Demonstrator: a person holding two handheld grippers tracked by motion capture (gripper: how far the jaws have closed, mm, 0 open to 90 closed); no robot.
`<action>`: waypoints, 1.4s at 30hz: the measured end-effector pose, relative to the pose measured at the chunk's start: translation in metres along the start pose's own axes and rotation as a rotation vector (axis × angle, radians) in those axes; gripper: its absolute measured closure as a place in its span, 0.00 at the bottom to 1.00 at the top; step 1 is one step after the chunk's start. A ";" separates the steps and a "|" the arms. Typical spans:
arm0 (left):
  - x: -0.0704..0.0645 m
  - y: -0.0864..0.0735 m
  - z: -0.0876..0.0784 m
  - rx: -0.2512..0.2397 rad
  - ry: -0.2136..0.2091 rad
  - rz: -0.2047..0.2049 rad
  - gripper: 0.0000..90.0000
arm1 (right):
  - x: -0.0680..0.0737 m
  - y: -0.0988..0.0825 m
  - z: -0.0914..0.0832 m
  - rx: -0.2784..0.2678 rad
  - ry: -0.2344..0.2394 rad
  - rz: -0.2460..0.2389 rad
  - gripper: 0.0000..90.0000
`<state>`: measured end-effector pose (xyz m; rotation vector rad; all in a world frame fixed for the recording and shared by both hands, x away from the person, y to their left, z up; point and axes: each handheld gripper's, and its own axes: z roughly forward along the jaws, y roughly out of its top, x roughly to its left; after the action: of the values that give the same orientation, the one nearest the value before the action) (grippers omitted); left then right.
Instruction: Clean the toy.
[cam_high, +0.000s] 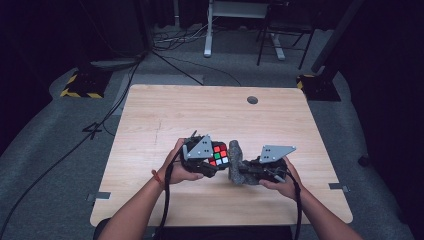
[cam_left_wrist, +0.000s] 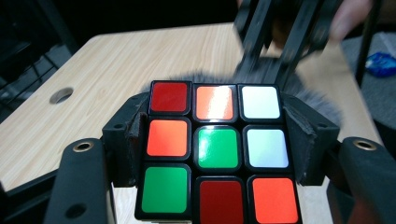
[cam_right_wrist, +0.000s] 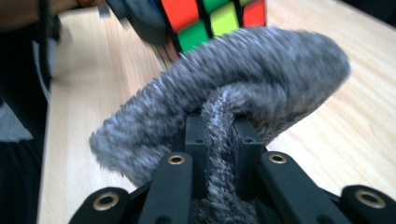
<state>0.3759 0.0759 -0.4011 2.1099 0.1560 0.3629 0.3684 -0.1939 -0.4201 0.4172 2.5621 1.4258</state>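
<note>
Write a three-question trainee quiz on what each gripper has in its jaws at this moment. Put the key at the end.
1. True or false: the left gripper is shut on the puzzle cube.
2. What colour is the centre sticker of the cube face seen in the left gripper view?
A. white
B. green
C. red
3. In a few words: what does the right gripper hold, and where is it relative to the cube?

Key
1. True: both pads press the cube's sides.
2. B.
3. A grey fuzzy cloth, pinched between the jaws; in the high view it sits right beside the cube, above the wooden table. Whether it touches the cube can't be told.
</note>
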 end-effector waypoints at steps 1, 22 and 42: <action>-0.001 -0.001 0.002 0.002 -0.012 -0.003 0.38 | 0.000 0.002 -0.002 -0.019 0.001 -0.003 0.89; -0.013 0.005 0.012 0.023 -0.060 0.034 0.38 | -0.006 -0.004 0.006 0.016 -0.015 -0.002 0.89; -0.018 0.006 0.015 0.036 -0.067 0.053 0.38 | -0.001 0.000 -0.001 -0.008 -0.046 -0.038 0.89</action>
<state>0.3632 0.0557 -0.4070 2.1625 0.0675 0.3227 0.3695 -0.1951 -0.4196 0.3929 2.5138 1.3962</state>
